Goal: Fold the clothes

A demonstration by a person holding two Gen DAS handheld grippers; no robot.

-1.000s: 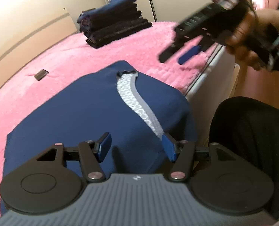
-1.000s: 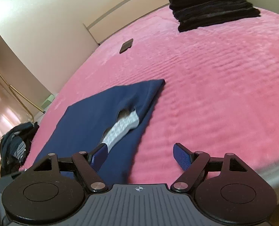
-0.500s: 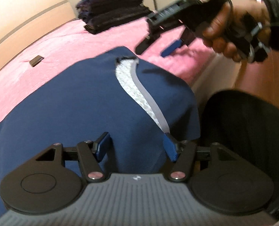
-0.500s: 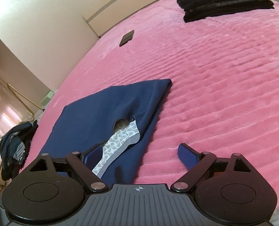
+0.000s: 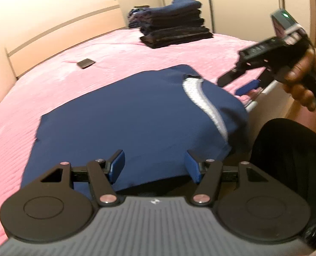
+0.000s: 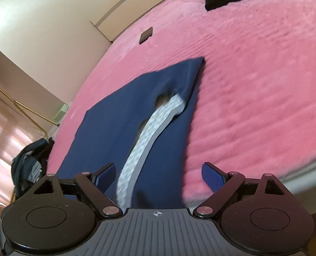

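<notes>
bedspread (image 5: 136, 49): fuzzy pink plush, ribbed | navy garment (image 5: 126, 123): smooth matt cloth, grey patterned neck lining | left gripper (image 5: 154, 165): matt black plastic, shiny metal pivots, blue textured pads | headboard (image 5: 62, 32): pale, smooth

There is one dark blue garment with a grey patterned neck band (image 5: 132, 117) lying on one bed with a fluffy pink blanket (image 5: 57, 79). One stack of folded dark clothes (image 5: 173, 23) sits far back. One small flat dark rectangle (image 5: 85, 63) lies alone. One bundle of dark striped clothes (image 6: 29, 162) sits beside the bed. Two grippers show, each with two blue-tipped fingers (image 5: 117, 163).
</notes>
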